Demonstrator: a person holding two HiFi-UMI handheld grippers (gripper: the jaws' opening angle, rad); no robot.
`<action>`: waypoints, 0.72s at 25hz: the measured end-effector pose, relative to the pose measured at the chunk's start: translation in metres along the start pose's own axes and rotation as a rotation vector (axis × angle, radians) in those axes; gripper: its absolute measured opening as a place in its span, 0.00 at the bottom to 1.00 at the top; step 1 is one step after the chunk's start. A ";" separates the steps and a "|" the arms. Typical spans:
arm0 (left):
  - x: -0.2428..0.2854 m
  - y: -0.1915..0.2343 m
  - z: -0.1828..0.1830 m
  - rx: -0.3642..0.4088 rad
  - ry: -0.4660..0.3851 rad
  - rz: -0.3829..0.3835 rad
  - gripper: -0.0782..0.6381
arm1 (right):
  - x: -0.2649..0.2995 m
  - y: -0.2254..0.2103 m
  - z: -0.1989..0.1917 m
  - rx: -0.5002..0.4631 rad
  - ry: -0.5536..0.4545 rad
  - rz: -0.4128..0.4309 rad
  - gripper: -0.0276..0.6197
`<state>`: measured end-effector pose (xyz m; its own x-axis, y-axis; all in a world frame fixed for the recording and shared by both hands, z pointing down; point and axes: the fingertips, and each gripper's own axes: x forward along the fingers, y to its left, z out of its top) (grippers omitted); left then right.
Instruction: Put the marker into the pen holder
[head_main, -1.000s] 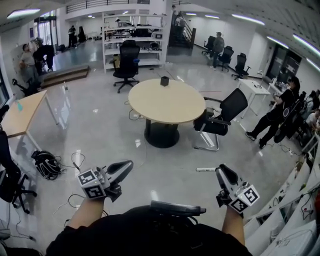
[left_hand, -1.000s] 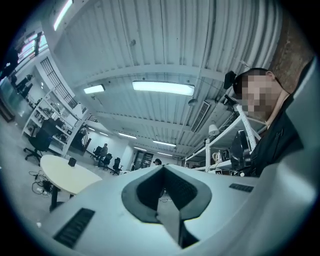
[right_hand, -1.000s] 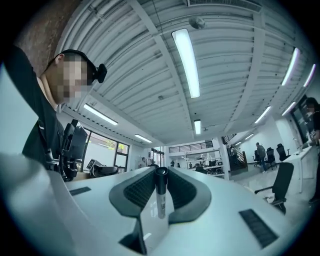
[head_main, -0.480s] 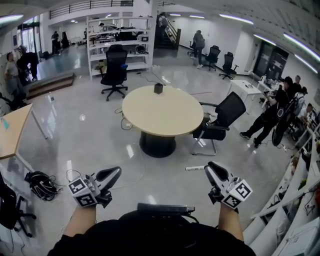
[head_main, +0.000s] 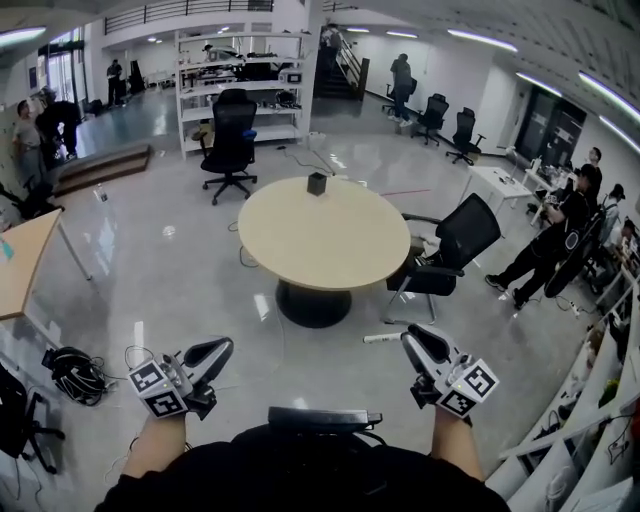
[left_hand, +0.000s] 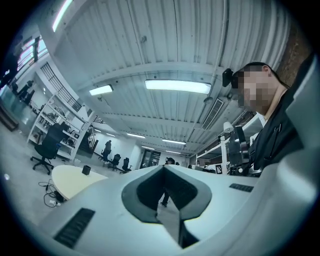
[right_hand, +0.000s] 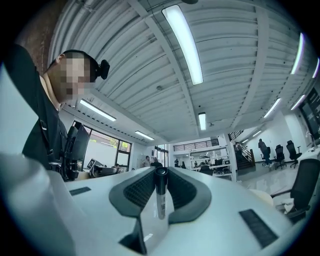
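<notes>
A black pen holder (head_main: 317, 183) stands near the far edge of a round beige table (head_main: 330, 245), some way ahead of me. My right gripper (head_main: 411, 340) is held low in front of my body, shut on a white marker (head_main: 383, 338) that sticks out to the left. In the right gripper view the black-capped marker (right_hand: 160, 196) stands upright between the jaws. My left gripper (head_main: 214, 352) is also low, at the left, shut with nothing in it. The left gripper view shows the table (left_hand: 70, 179) and the pen holder (left_hand: 86, 170) far off.
A black office chair (head_main: 452, 245) sits at the table's right side, and another chair (head_main: 232, 138) stands beyond it by white shelving (head_main: 245, 85). Cables (head_main: 72, 372) lie on the floor at left beside a wooden desk (head_main: 22, 262). People stand at the right (head_main: 560, 225).
The table and pen holder have grown slightly nearer and shifted in view as I walk towards them. Both grippers stay shut and low, with the marker still held in the right one.
</notes>
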<state>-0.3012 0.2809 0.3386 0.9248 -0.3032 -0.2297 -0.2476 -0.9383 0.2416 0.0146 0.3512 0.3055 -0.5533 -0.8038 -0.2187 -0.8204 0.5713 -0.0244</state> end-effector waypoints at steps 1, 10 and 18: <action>0.014 0.003 -0.001 0.004 -0.007 0.009 0.10 | 0.000 -0.016 0.000 0.002 -0.003 0.010 0.17; 0.143 0.024 -0.019 0.001 -0.069 0.064 0.10 | 0.004 -0.160 0.010 0.002 -0.003 0.105 0.17; 0.203 0.056 -0.037 0.005 -0.022 0.098 0.10 | 0.029 -0.238 -0.011 0.054 -0.009 0.143 0.17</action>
<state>-0.1172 0.1728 0.3405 0.8894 -0.3973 -0.2262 -0.3381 -0.9046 0.2594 0.1916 0.1900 0.3157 -0.6623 -0.7124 -0.2322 -0.7242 0.6881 -0.0453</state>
